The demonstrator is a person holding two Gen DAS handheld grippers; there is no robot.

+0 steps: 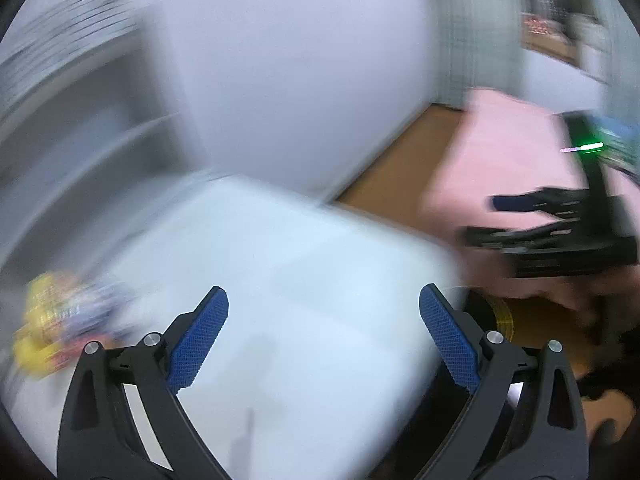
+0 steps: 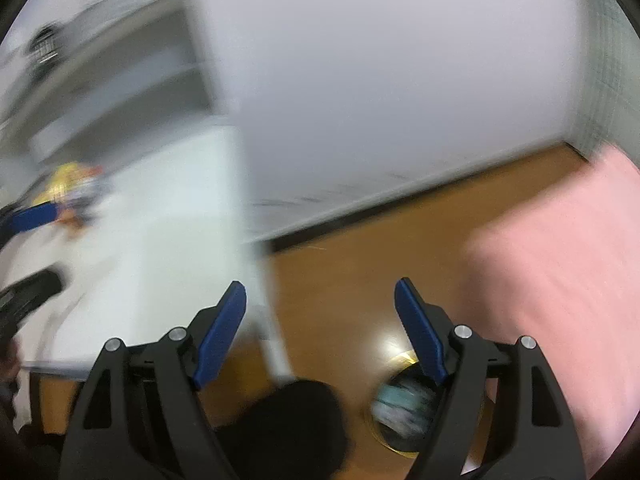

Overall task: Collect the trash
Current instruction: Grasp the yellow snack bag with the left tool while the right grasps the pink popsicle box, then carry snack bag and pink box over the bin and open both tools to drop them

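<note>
The white table fills most of my left view, with the pink bed across the wooden floor. Down by the bed sits the round bin, already holding crumpled paper. The blurred yellow trash lies near the table's left edge. My left claw and right claw both gape wide, holding nothing.

Your trash pile, a blurred heap of yellow and mixed-colour wrappers, lies at the tabletop's left edge. Your gold-rimmed bin stands on the floor, holding crumpled pale trash.
</note>
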